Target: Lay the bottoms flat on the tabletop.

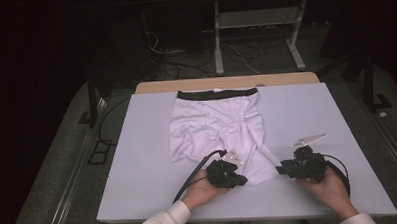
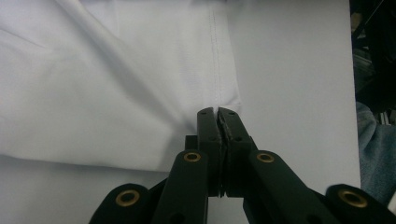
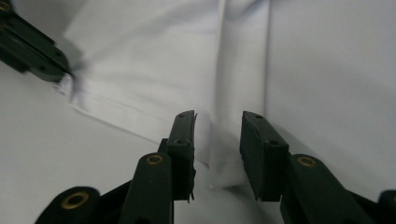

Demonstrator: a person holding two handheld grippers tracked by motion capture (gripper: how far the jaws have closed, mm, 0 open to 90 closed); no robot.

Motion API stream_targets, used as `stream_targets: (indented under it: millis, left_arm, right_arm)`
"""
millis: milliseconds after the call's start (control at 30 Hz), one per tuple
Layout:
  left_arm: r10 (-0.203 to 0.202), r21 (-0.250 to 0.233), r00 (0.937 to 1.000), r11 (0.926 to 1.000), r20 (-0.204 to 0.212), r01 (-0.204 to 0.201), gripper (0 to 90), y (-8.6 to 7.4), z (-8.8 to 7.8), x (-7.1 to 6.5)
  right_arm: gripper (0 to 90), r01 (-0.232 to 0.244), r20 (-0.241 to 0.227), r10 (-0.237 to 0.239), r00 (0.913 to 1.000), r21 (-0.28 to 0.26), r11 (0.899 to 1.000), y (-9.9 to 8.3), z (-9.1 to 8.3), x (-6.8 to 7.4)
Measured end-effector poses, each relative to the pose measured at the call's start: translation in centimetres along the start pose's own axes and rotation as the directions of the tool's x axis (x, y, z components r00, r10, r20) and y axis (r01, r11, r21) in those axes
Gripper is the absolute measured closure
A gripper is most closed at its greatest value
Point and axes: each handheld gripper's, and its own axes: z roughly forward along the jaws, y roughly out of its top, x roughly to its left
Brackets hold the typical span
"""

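- Shorts [image 1: 214,126]: white, black waistband at the far edge, spread flat mid-table [image 1: 139,184], legs pointing toward the person.
- Long axis from waistband to hems, running away from both hands; near hem of one leg lying right at the grippers.
- Left gripper [image 1: 239,180]: jaws pressed together on the hem [image 2: 224,100], pinching its corner at the side seam, as seen in the left gripper view.
- Right gripper [image 3: 217,154]: jaws apart, straddling the same leg's other hem corner [image 3: 226,172]; folded edge between the pads, neither pad pressing it.
- In the right gripper view, cloth runs straight ahead from the jaws, corner sitting just short of the fingertips; left gripper far off at upper left, on the same hem.
- Both hands at the near hem, left already fastened, right nearer the free corner.
- Likely hinge for the coming move: right jaws centred over that corner, hem line stretched level between the two grippers.
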Motion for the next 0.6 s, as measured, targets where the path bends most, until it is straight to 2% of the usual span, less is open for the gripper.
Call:
stream_targets:
  millis: [200,333,467,600]
  left_arm:
    - [0.002,0.001,1.0,1.0,-0.001,-0.002,87.8,0.0,0.0,0.0]
    - [0.003,0.003,1.0,1.0,-0.005,-0.003,87.7,0.0,0.0,-0.1]
    - [0.001,0.003,1.0,1.0,-0.006,-0.001,87.7,0.0,0.0,-0.1]
    - [0.001,0.002,1.0,1.0,-0.005,-0.001,87.7,0.0,0.0,-0.1]
  right_arm:
    - [65.7,0.015,0.044,-0.016,0.9989,0.02,1.0,0.0,0.1,0.2]
    - [67.7,0.056,0.098,-0.061,0.9934,0.047,0.997,0.2,0.2,1.0]
    - [76.2,0.069,0.136,-0.077,0.9877,0.06,0.996,0.2,0.4,1.2]
    - [85.3,0.068,0.136,-0.075,0.9879,0.057,0.996,0.2,0.4,1.1]
